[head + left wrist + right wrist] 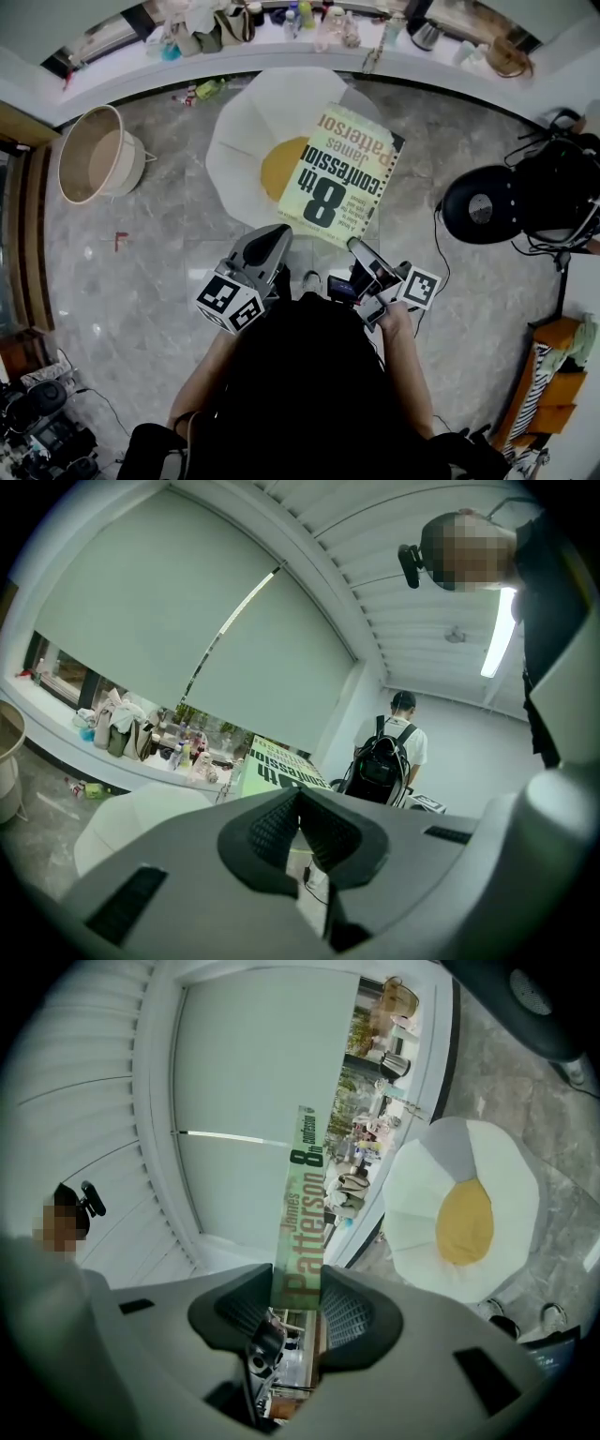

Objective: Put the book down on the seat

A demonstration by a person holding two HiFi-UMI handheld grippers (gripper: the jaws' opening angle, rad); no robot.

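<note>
A pale green paperback, the book [341,172], hangs cover-up above the right part of the seat [246,120], a white fried-egg-shaped cushion with a yellow yolk on the floor. My right gripper [356,247] is shut on the book's near edge. In the right gripper view the book's spine [302,1213] stands between the pads of my right gripper [298,1302], and the seat [487,1152] lies to the right below. Left of the book, my left gripper [279,234] is shut on nothing. The left gripper view shows my left gripper [300,810] with pads together, with the book [274,766] beyond it.
A tan round basket [95,155] stands at the left on the grey marble floor. A cluttered window sill [281,23] runs along the back. A black round object with cables [482,209] sits at the right. A person with a backpack [388,754] stands far off.
</note>
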